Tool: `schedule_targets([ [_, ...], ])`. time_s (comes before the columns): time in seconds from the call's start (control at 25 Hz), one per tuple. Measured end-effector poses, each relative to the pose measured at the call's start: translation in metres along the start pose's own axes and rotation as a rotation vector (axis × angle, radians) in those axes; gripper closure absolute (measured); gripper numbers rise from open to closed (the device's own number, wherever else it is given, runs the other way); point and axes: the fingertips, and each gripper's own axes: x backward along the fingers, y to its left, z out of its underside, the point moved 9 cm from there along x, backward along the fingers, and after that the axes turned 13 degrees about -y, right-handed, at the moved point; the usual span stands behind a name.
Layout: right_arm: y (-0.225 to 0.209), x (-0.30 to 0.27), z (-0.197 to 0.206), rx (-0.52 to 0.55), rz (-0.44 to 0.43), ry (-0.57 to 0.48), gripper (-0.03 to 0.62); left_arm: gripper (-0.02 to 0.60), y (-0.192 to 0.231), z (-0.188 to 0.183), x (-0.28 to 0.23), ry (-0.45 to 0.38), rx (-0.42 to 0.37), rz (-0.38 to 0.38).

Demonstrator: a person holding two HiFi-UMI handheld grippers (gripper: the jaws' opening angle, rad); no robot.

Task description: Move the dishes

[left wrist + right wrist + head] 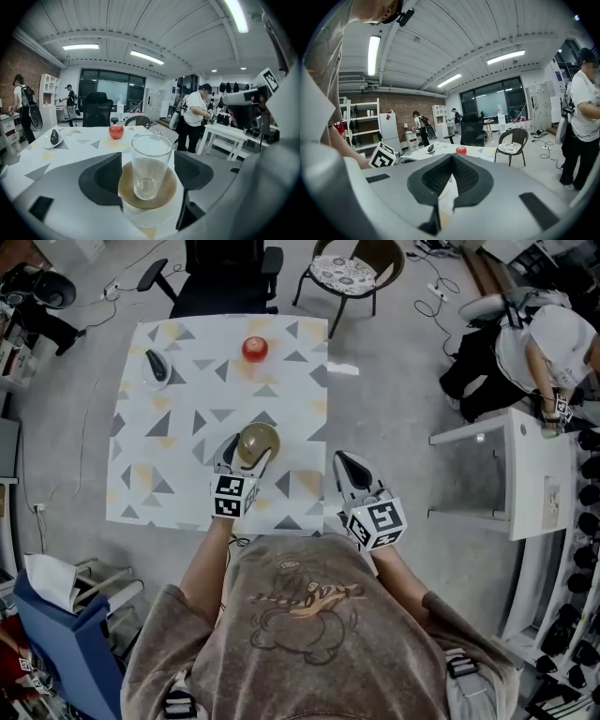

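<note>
Left gripper (251, 448) fingers stand wide apart either side of a clear drinking glass (151, 166), pads off it. The glass sits on a round brown saucer (127, 188) on the triangle-patterned white table (169, 474). Right gripper (347, 463), fingers together and empty, hovers beside the table edge.

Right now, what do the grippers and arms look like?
Both the left gripper and right gripper have pale grey shells, black ribbed pads and a white cube with black square markers. The person wears a brown short-sleeved T-shirt.
</note>
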Motion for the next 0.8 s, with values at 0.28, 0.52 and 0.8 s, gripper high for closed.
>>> schedule_targets([
  [0.28, -0.007, -0.001, -0.001, 0.003, 0.022, 0.006, 0.591, 0.247, 0.002, 0.011, -0.018, 0.045, -0.008, 0.029],
  [0.52, -0.012, -0.004, 0.0, 0.013, 0.026, 0.016, 0.591, 0.247, 0.002, 0.011, -0.025, 0.044, -0.022, 0.026],
  [0.8, -0.015, -0.01, 0.0, 0.014, 0.023, 0.012, 0.59, 0.288, -0.001, 0.009, -0.026, 0.043, -0.063, 0.028],
])
